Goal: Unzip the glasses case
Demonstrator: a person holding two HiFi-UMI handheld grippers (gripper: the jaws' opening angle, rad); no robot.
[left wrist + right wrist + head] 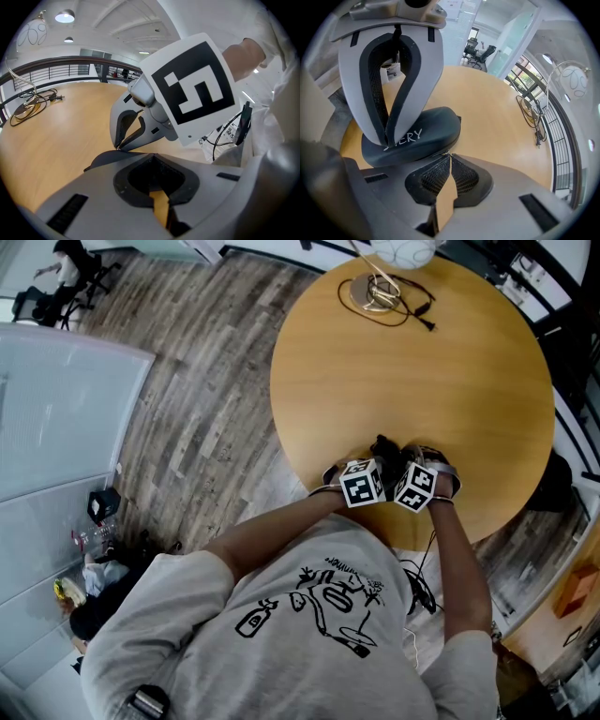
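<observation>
A round wooden table [412, 362] stands on a plank floor [206, 381], and the person leans over its near edge. The right gripper [449, 157] has its jaws pressed together, their tips at the seam of the dark glasses case [426, 129], nipping what looks like a small metal zipper pull [446, 152]. The left gripper [152, 159] is closed too, with nothing thick between its jaws and its tips down on the top of the case by the white lettering. The case lies flat on the table just ahead of both grippers, which crowd in side by side. Well apart, near the far edge, a lamp base [375, 292] sits among loops of black cable [412, 310].
</observation>
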